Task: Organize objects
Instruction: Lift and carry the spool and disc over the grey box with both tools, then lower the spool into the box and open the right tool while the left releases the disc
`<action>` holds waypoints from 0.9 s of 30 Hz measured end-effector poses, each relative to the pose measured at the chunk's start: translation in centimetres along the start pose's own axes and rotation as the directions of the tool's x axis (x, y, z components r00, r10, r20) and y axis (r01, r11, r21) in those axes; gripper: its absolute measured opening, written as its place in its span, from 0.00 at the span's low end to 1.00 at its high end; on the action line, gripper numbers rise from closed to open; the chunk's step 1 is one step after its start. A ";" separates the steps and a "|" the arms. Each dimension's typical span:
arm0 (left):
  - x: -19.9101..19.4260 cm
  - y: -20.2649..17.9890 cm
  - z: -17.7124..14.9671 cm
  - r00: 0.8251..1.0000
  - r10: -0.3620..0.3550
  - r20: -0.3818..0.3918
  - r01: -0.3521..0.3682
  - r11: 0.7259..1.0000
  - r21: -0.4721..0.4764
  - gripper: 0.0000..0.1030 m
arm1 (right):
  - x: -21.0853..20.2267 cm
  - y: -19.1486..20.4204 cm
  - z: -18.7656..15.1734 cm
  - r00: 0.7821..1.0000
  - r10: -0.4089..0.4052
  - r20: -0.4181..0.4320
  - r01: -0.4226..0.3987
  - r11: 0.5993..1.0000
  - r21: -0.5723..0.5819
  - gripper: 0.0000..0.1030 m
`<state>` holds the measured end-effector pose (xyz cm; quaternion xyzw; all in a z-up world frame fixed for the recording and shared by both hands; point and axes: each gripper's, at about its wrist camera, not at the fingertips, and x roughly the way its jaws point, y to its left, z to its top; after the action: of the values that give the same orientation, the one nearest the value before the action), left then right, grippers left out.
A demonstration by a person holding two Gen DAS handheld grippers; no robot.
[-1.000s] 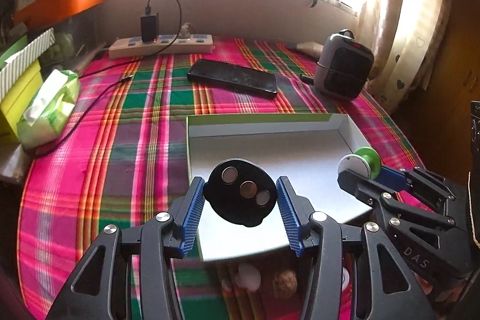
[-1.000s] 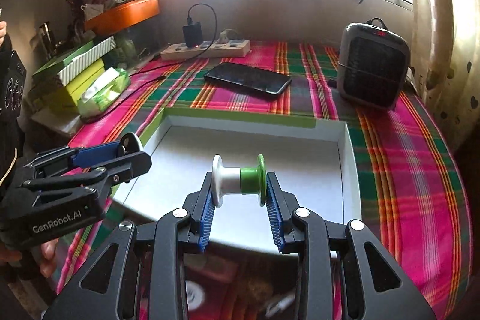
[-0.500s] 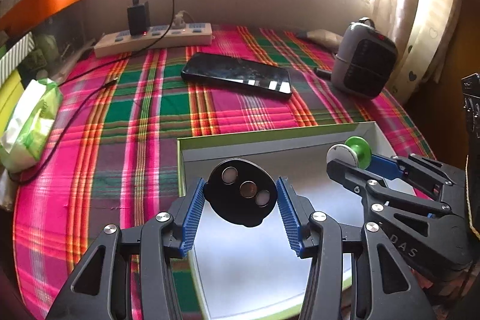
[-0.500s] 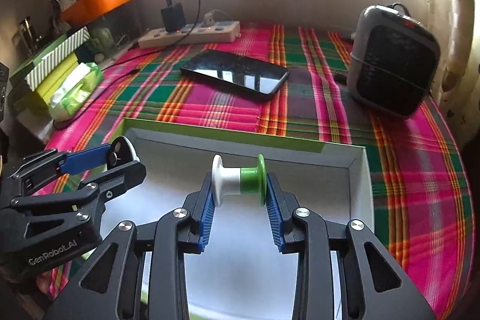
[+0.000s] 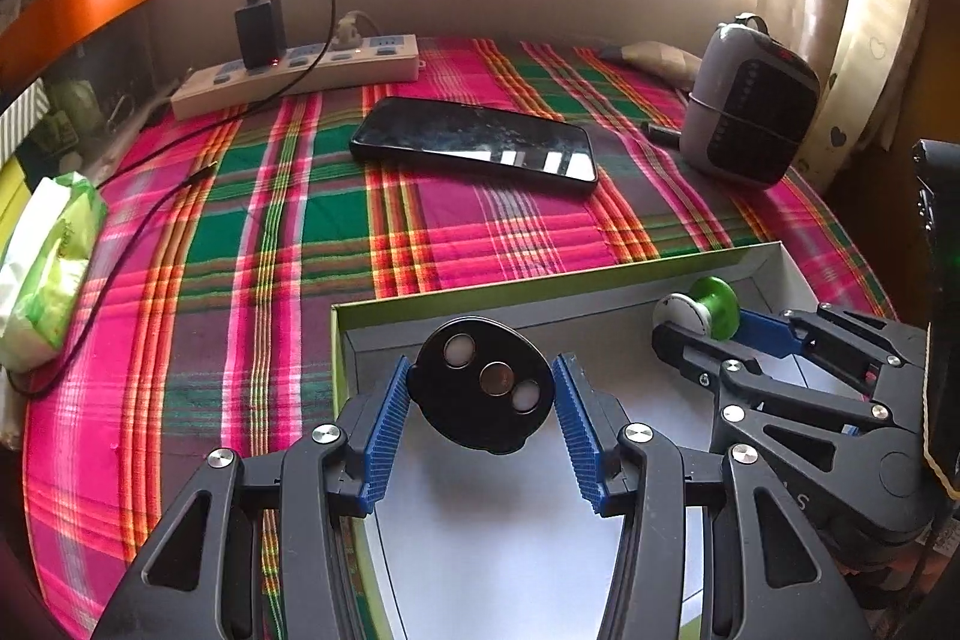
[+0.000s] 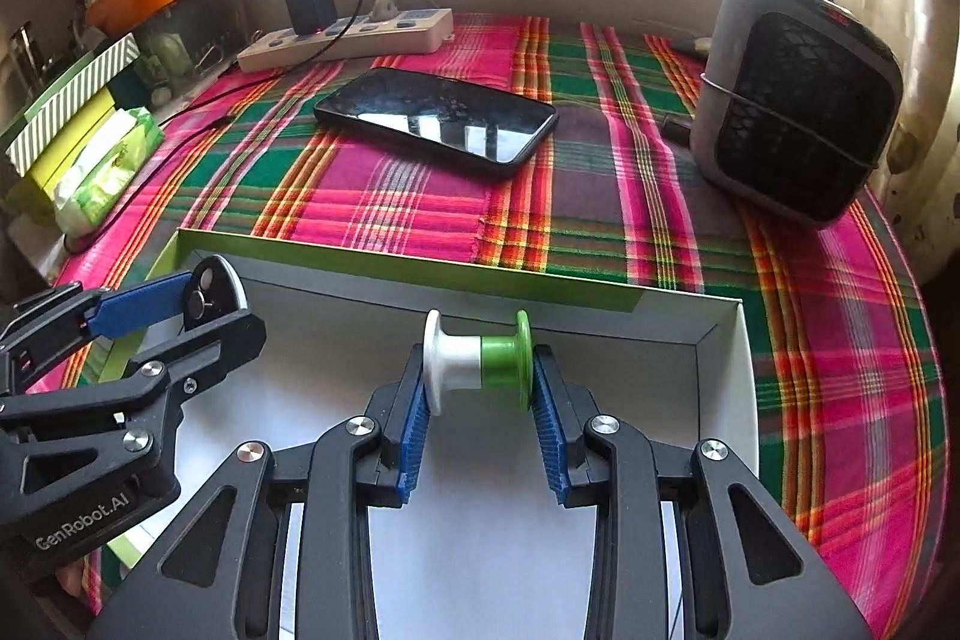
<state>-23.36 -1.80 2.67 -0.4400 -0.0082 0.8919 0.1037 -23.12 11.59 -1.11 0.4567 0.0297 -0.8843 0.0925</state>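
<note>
Where the plaid cloth (image 5: 252,244) ends at the far left, we see a green tissue pack (image 5: 45,268) lying at the edge, with a white power strip (image 5: 300,73) behind it carrying a black charger (image 5: 259,31). A dark phone (image 5: 474,142) lies flat on the cloth just beyond the shallow white box (image 5: 600,280) with its green rim. Over the box's left part we hold the left hand-held gripper (image 5: 480,394), its blue pads pinching a black round disc (image 5: 483,391) with three small metal studs on its face. To the right of it, over the same box, our right hand-held gripper (image 6: 478,370) pinches a small spool (image 6: 478,361), half white and half green, by its two end flanges. Whether disc or spool touches the box floor we cannot tell. Farthest right, a grey mini heater (image 6: 798,100) stands on the cloth near the curtain (image 5: 864,10).
</note>
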 end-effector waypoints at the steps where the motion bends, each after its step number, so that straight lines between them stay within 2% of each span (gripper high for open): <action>1: 0.1 0.0 0.0 1.000 0.004 0.000 -0.004 1.000 0.004 0.46 | -0.1 0.0 0.0 1.000 -0.004 0.002 0.004 1.000 -0.002 0.33; 16: 0.3 -0.5 -0.1 0.999 0.052 -0.005 -0.052 0.998 0.047 0.46 | 0.1 0.1 0.0 1.000 -0.022 -0.007 0.022 1.000 -0.005 0.33; 17: 0.3 -0.5 -0.1 0.998 0.055 -0.005 -0.055 0.997 0.050 0.46 | 0.1 0.1 0.0 1.000 -0.021 -0.008 0.021 1.000 -0.006 0.34; 19: 0.4 -0.6 -0.1 0.998 0.062 -0.006 -0.061 0.997 0.057 0.46 | 0.1 0.0 0.0 1.000 -0.022 -0.005 0.022 1.000 0.000 0.44; 27: 0.3 -0.6 -0.2 0.998 0.058 -0.007 -0.057 0.997 0.052 0.46 | -0.2 -0.2 0.0 1.000 -0.026 0.005 0.026 1.000 0.008 0.48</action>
<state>-23.27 -1.21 2.42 -0.4408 0.0279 0.8927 0.0892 -23.01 11.83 -0.98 0.4542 0.0317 -0.8868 0.0795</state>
